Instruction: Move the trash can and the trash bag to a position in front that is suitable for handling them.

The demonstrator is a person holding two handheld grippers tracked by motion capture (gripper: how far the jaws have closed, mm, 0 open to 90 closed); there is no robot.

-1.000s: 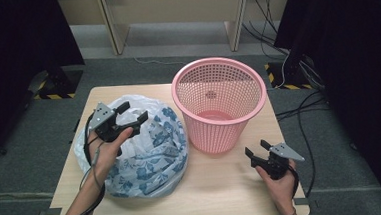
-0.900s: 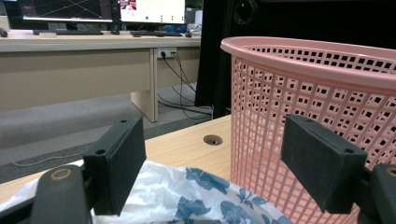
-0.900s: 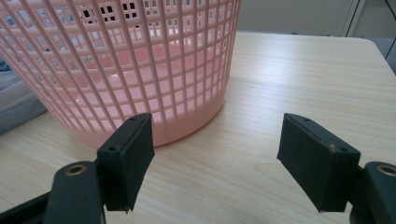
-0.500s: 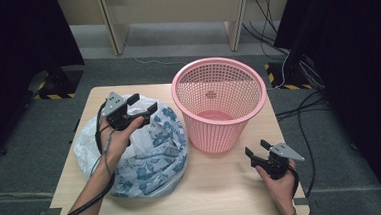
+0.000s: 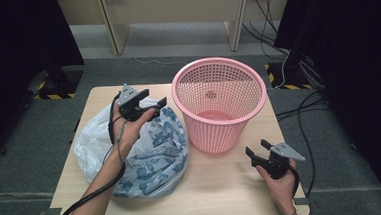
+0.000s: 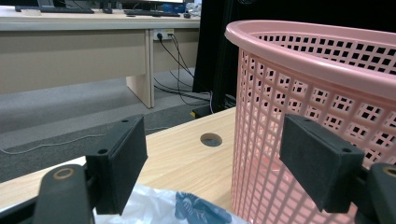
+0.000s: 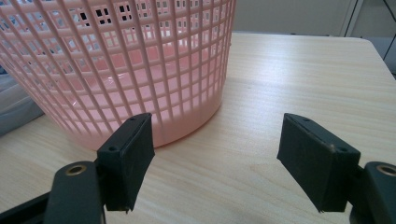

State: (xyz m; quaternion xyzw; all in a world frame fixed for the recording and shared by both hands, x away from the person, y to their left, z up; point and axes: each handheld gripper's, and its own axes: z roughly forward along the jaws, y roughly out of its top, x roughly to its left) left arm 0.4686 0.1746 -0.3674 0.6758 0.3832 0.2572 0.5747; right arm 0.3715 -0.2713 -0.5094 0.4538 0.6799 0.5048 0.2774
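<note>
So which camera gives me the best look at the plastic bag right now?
The high view: the whole plastic bag lies left of the pink basket, under the left gripper. The left gripper view catches just its top edge between the jaws; the right gripper view shows a pale sliver behind the basket.

Basket (image 5: pixel 219 103) on the table's (image 5: pixel 224 198) right half, bag (image 5: pixel 146 150) touching its left side, desk (image 5: pixel 172 8) behind.

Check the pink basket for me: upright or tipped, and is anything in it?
Upright and empty. The pink basket stands on its base on the table, rim up, and the high view shows bare pink floor inside.
</note>
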